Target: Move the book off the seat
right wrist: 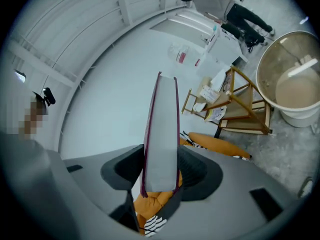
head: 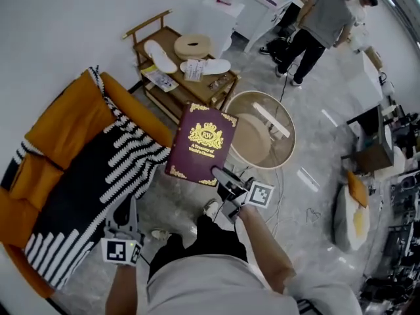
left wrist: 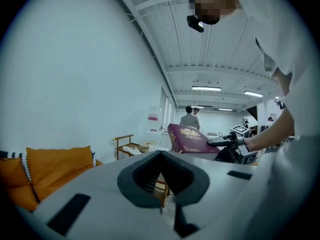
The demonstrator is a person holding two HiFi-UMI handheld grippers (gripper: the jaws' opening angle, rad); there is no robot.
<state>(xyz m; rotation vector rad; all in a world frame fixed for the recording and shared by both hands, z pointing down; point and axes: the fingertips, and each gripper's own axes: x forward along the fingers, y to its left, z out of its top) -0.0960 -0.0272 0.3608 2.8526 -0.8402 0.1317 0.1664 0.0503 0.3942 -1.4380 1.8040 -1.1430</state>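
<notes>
Book (head: 201, 144) — edge clamped between right gripper (head: 222, 176) fingers (right wrist: 199, 171) — off seat (head: 62, 133).

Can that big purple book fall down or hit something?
Maybe. The right hand-held gripper pinches the book at just one edge, above the floor, so it could tilt and slip out. The round table stands close beside it, so a swing could knock its rim. The left hand-held gripper holds nothing, so nothing backs up the grip.
</notes>
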